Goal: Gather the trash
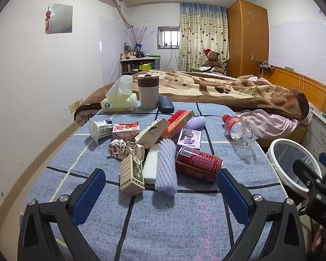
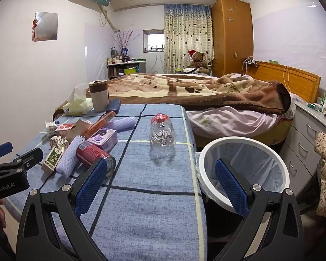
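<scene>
A heap of trash lies on the blue checked tabletop [image 1: 141, 221]: a red can [image 1: 197, 163] on its side, a lilac foam net sleeve [image 1: 166, 169], a green-and-white carton [image 1: 131, 175], a white foam block [image 1: 151, 163], several cartons and an orange box [image 1: 178, 121]. A crushed clear bottle with a red cap [image 1: 239, 128] lies apart at the right; it also shows in the right wrist view [image 2: 162, 131]. My left gripper [image 1: 160, 187] is open and empty, just short of the heap. My right gripper [image 2: 160, 176] is open and empty, over the table's right edge by the white bin [image 2: 245, 145].
A tissue box [image 1: 119, 102], a beige cup [image 1: 147, 91] and a dark case [image 1: 165, 107] stand at the table's far end. The bed with a brown blanket [image 1: 239, 91] lies behind. A drawer unit [image 2: 308, 134] stands at the right.
</scene>
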Demonstrator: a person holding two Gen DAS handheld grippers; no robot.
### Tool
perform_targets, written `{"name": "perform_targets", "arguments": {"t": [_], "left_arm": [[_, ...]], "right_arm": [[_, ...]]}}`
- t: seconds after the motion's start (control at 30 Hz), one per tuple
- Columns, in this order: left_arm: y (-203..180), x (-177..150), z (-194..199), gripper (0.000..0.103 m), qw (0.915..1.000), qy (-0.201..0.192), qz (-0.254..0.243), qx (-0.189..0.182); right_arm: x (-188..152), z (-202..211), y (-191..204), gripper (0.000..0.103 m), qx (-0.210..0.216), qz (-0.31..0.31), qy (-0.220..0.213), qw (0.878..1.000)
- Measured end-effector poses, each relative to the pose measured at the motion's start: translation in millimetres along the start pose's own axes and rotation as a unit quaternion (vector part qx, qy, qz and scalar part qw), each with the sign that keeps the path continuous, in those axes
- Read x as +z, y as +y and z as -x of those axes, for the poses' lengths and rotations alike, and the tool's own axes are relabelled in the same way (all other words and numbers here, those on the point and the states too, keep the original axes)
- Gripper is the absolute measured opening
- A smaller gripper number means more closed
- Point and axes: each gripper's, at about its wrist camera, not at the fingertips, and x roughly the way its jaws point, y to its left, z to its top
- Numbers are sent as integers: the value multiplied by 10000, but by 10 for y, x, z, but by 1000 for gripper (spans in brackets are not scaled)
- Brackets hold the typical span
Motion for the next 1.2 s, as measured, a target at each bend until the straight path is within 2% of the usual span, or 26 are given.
{"name": "perform_targets", "arguments": {"t": [0.83, 1.2], "left_arm": [[93, 11, -96, 103, 9999, 108, 82, 2], [110, 19, -362, 103, 9992, 394, 31, -11]], "right_arm": [[56, -28, 85, 101, -20, 76, -20, 10000], [153, -243, 131, 101, 10, 169, 14, 9999]]}}
